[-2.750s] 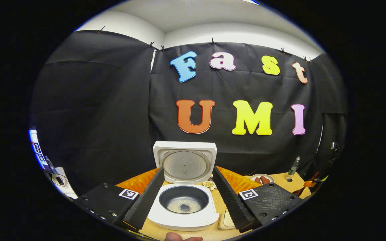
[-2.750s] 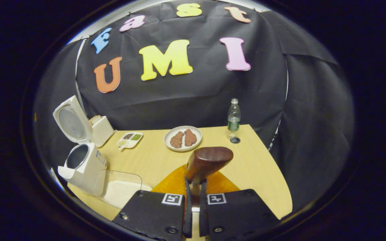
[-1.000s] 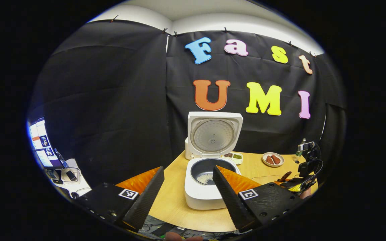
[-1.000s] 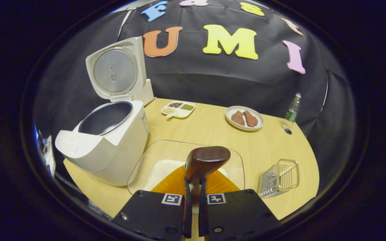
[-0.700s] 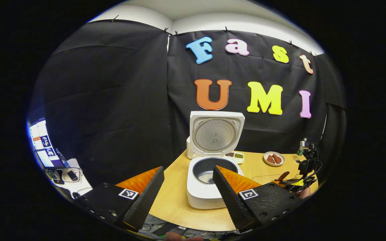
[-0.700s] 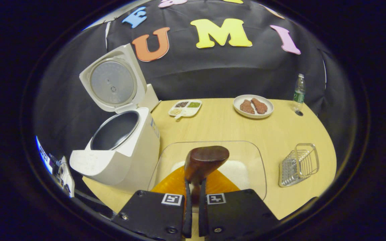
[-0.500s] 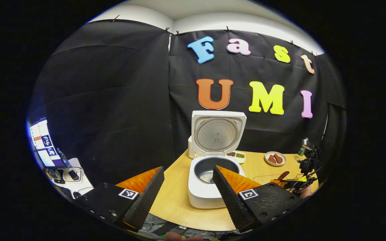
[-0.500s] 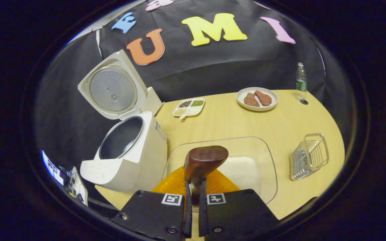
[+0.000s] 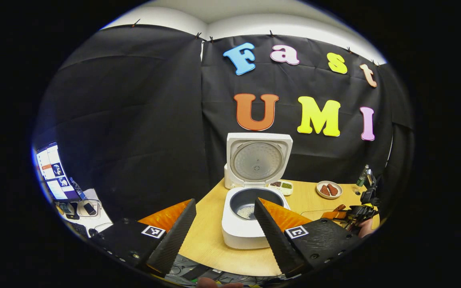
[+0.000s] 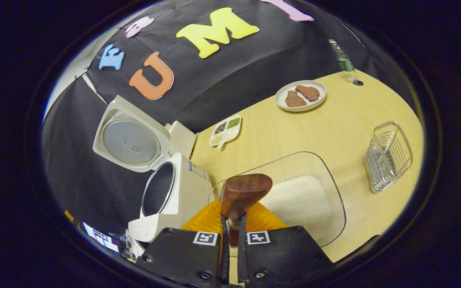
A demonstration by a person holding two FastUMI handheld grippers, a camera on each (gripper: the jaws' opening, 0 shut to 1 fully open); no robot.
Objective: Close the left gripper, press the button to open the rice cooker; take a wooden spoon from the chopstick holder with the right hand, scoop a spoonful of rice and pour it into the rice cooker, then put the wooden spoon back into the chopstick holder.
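The white rice cooker [image 9: 240,234] stands open, lid [image 9: 257,159] upright, a little rice in its dark pot [image 9: 246,212]. My left gripper [image 9: 224,201] hangs open in front of it, off the table's near edge, holding nothing. My right gripper [image 10: 230,220] is shut on the wooden spoon [image 10: 245,191], whose dark bowl hovers tilted over the glass tray [image 10: 326,176] of white rice [image 10: 298,200]. The cooker [image 10: 182,192] sits just left of the tray. The wire chopstick holder [image 10: 388,156] lies on the table to the right. In the left gripper view the right gripper [image 9: 354,214] shows at far right.
On the wooden table [image 10: 294,132] are a divided condiment dish [image 10: 225,130], a plate with two brown pieces [image 10: 300,95] and a plastic bottle [image 10: 344,60] at the far corner. A side desk with a lit screen [image 9: 52,172] stands left of the table.
My right gripper swung from the table's far side to above the rice tray and has now rolled, tilting the spoon. My left gripper drew back from the cooker and stayed open.
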